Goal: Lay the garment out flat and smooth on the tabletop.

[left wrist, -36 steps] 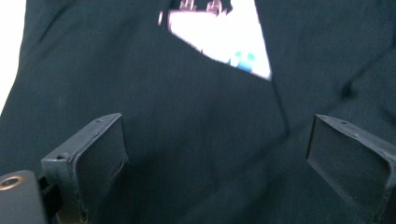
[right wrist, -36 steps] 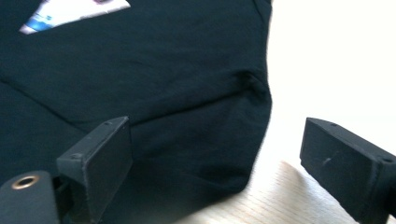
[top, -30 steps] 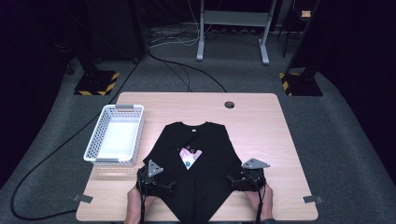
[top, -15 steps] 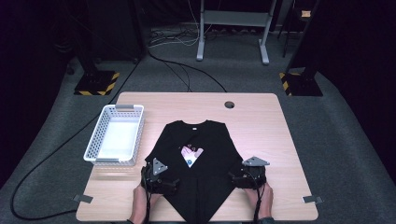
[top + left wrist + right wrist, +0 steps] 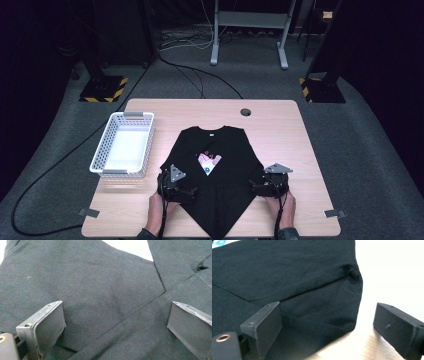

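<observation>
1. A black T-shirt (image 5: 220,175) is seen spread on the wooden table (image 5: 270,125), its collar toward 12 o'clock and its lower part folded into a point toward 6 o'clock at the near edge.
2. A small pink and white print (image 5: 208,162) is shown at the middle of the shirt's chest.
3. The left gripper (image 5: 175,186) is held at about 8 o'clock of the shirt, over the folded left flap; its jaws are spread wide in the left gripper view, with dark cloth (image 5: 105,297) and a diagonal fold line lying between them, nothing being clamped.
4. The right gripper (image 5: 269,185) is held at about 4 o'clock of the shirt, at its right corner; its jaws are also spread wide, one over the cloth and one over bare table, as seen in the right gripper view, where the rounded folded corner (image 5: 352,290) of the shirt lies between them.
5. A white mesh basket (image 5: 101,150) is placed at 9 o'clock of the shirt, just beside it and not touching.
6. A round cable hole (image 5: 245,112) is seen in the table at about 1 o'clock of the collar.
</observation>
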Demonstrator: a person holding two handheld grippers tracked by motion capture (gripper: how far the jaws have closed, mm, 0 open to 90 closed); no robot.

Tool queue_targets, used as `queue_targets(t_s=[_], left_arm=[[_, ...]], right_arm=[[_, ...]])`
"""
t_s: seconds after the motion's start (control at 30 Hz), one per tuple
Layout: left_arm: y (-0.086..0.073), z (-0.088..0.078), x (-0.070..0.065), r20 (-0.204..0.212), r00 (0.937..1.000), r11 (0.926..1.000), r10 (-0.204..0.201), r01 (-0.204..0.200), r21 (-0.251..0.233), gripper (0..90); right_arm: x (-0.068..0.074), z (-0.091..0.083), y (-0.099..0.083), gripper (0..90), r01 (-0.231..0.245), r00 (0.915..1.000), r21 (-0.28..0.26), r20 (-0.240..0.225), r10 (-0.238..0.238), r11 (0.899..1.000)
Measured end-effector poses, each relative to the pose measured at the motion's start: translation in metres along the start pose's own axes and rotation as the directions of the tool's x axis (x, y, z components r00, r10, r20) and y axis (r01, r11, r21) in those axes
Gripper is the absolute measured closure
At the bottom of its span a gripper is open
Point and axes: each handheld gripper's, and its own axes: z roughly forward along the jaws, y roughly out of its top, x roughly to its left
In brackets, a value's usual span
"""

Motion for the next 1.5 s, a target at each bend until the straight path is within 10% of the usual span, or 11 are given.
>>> queue_targets(t_s=[1.1, 1.5], left_arm=[[0.025, 0.025, -0.005, 0.029, 0.9991, 0.9995, 0.030, -0.030, -0.001, 2.2], [0.024, 0.025, -0.005, 0.030, 0.9991, 0.9995, 0.030, -0.030, -0.002, 2.5]], right_arm=[[-0.026, -0.003, 0.003, 9.3, -0.063, 0.9959, -0.013, 0.064, 0.064, 0.998], [0.043, -0.014, 0.021, 18.8, 0.006, 0.9967, -0.001, -0.081, -0.006, 1.000]])
